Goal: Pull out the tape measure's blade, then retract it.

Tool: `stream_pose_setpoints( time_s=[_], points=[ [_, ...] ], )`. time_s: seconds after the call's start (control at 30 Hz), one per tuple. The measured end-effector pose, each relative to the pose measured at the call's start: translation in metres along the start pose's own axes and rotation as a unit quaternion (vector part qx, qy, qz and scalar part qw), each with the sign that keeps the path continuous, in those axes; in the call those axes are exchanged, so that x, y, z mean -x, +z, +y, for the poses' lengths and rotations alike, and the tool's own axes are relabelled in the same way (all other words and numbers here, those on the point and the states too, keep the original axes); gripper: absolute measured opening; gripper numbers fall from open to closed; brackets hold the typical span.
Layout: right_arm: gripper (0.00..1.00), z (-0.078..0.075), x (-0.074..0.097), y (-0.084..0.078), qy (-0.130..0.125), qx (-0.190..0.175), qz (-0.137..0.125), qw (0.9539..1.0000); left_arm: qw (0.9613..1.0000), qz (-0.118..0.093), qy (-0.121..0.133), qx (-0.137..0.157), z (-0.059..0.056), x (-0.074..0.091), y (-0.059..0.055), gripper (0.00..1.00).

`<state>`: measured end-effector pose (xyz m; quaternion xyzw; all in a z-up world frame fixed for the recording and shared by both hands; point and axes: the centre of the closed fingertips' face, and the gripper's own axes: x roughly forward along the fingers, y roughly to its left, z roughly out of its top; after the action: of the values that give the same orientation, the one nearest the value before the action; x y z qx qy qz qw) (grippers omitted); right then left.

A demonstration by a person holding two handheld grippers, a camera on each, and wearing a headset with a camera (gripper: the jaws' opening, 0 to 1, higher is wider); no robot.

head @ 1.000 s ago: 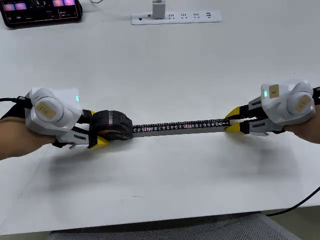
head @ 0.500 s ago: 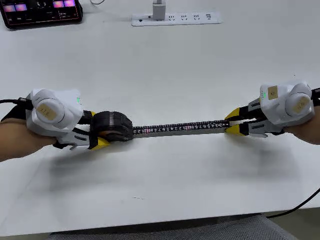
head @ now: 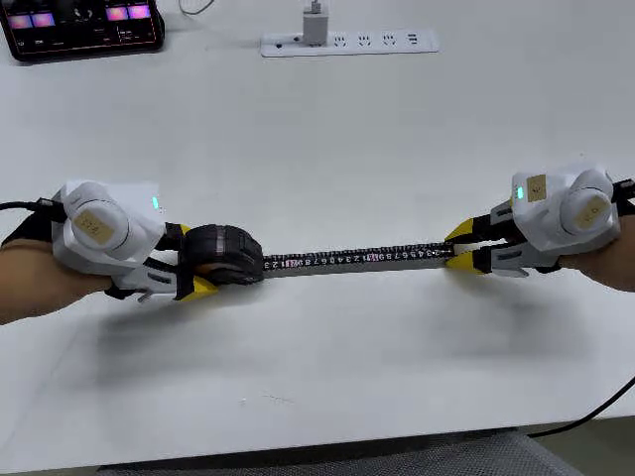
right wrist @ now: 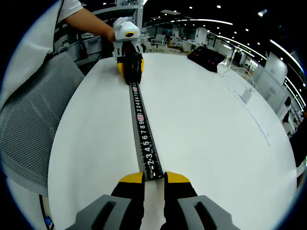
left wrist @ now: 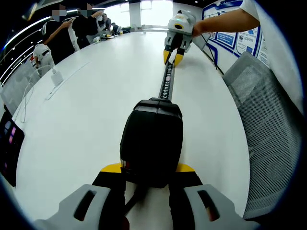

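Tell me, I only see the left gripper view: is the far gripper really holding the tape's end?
Observer: Yes. In the right gripper view, the right gripper has its yellow tips shut on the tip of the blade.
Operator: What's my gripper like from above?
Observer: In the head view, the left gripper, shut on the tape case, has a white body with a small green light lit.

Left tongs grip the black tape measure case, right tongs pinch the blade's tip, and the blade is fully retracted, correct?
Not retracted. The blade is pulled out, stretching across the table from the case in the left tongs to the right tongs, as the head view shows. The rest is right.
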<state>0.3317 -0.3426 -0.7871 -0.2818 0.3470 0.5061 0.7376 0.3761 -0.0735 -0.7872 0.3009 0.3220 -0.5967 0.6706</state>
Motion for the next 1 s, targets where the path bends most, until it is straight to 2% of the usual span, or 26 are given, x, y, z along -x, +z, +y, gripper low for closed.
stream_pose_setpoints(
  time_s=[0.1,0.2,0.43,0.53,0.7,0.83,1.0],
  points=[
    [0.13,0.0,0.0,0.001,0.001,-0.005,-0.002,1.0,1.0,0.004,-0.001,0.004,-0.001,0.001,-0.003,0.33],
    [0.22,0.001,0.0,0.002,0.001,-0.03,-0.005,0.9995,1.0,0.003,0.002,0.008,0.001,0.005,-0.004,0.37],
    [0.22,0.002,0.0,0.005,0.002,-0.027,-0.008,0.9996,0.9999,-0.005,0.003,0.015,0.001,0.009,-0.001,0.38],
    [0.22,0.002,0.0,0.007,0.0,-0.027,-0.009,0.9996,0.9995,-0.017,0.007,0.027,0.005,0.013,0.006,0.38],
    [0.25,0.001,0.003,0.013,-0.008,-0.042,-0.022,0.9988,0.9996,-0.019,0.008,0.019,0.003,0.017,0.008,0.39],
    [0.28,0.003,0.003,0.016,-0.016,-0.053,-0.029,0.998,0.9992,-0.024,0.019,0.026,0.005,0.019,0.008,0.41],
    [0.33,0.005,0.005,0.022,-0.026,-0.072,-0.044,0.9961,0.9972,-0.043,0.04,0.046,0.009,0.027,0.011,0.46]
  ],
)
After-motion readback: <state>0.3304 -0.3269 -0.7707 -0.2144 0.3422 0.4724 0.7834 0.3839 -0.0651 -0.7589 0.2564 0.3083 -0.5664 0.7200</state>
